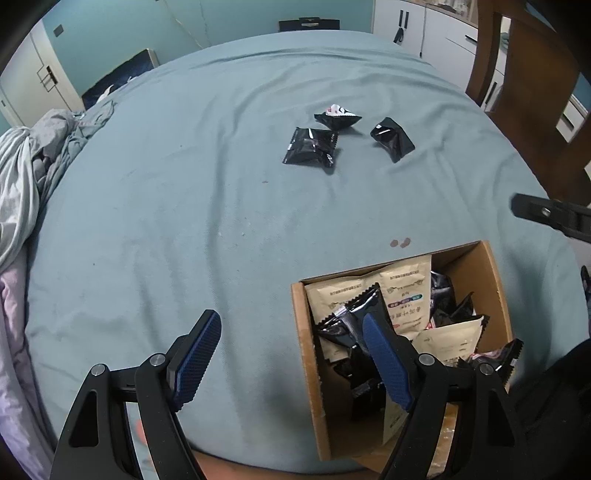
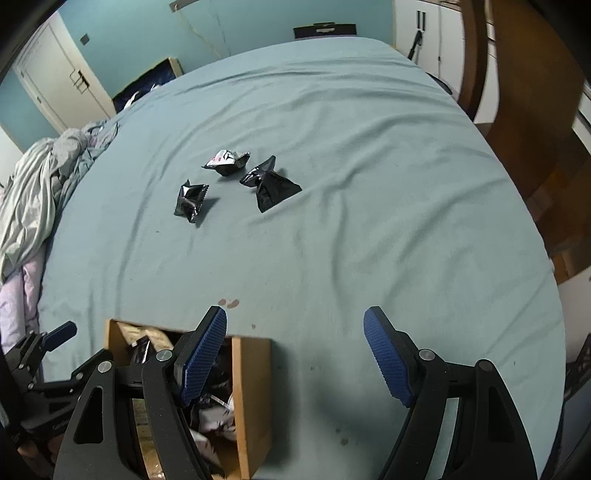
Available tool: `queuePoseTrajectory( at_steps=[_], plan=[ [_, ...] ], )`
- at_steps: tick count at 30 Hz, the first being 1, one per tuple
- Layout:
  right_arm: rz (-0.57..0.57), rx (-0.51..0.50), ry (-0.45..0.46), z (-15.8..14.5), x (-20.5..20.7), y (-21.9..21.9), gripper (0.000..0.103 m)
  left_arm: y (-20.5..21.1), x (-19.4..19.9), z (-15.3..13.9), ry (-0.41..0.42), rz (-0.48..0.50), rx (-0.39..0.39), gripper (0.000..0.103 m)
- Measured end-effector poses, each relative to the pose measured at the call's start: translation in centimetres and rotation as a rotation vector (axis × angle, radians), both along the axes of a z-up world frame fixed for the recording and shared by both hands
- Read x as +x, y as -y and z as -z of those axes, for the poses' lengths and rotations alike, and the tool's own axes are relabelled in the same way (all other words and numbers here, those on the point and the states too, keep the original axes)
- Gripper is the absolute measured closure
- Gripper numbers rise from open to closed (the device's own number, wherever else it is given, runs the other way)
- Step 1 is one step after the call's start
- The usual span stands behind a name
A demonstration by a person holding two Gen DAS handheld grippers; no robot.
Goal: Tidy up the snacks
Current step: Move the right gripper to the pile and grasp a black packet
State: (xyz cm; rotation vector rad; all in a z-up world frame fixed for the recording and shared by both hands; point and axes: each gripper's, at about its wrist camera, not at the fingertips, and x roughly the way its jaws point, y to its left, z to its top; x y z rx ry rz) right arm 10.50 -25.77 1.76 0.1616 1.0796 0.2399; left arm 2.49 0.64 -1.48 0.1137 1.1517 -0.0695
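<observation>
Three black snack packets lie on the blue-green bed sheet [image 1: 184,221]: one flat [image 1: 311,146], one with a white patch [image 1: 338,117], one crumpled [image 1: 392,139]. They also show in the right wrist view [image 2: 191,199], [image 2: 227,162], [image 2: 271,184]. A cardboard box [image 1: 306,354] of tan and black snack packs sits at the near edge; it also shows in the right wrist view [image 2: 253,398]. My left gripper [image 1: 291,358] is open and empty, its right finger over the box. My right gripper [image 2: 295,354] is open and empty, its left finger over the box.
A heap of grey and pink bedding [image 1: 22,184] lies at the left. A wooden chair [image 1: 532,92] stands at the right bed edge. White cabinets [image 1: 436,33] and a teal wall are behind. The right gripper's tip [image 1: 546,214] shows at the right.
</observation>
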Motion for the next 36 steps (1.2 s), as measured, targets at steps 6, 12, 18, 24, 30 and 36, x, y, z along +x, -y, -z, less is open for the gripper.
queuePoseTrajectory(
  at_steps=[6, 12, 18, 24, 30, 36],
  plan=[
    [-0.069, -0.036, -0.032, 1.2, 3.8, -2.2, 0.027, 0.4, 0.0, -0.1, 0.004, 0.010, 0.014, 0.023],
    [-0.111, -0.117, -0.010, 2.9, 8.7, -4.4, 0.027, 0.4, 0.4, 0.1, -0.010, 0.004, 0.008, 0.022],
    [-0.175, -0.221, 0.007, 5.6, 11.6, -6.9, 0.027, 0.1, 1.1, 0.5, -0.040, -0.004, -0.011, 0.022],
    [-0.210, -0.243, 0.041, 7.8, 14.8, -8.4, 0.027, -0.3, 2.0, 0.8, -0.046, -0.019, -0.023, 0.022],
    [-0.200, -0.265, 0.039, 9.3, 17.4, -8.5, 0.027, -0.7, 2.6, 2.1, -0.077, -0.036, -0.016, 0.021],
    [-0.186, -0.173, -0.001, 10.3, 19.2, -8.5, 0.040, -0.5, 2.7, 2.5, -0.082, -0.034, -0.016, 0.021]
  ],
)
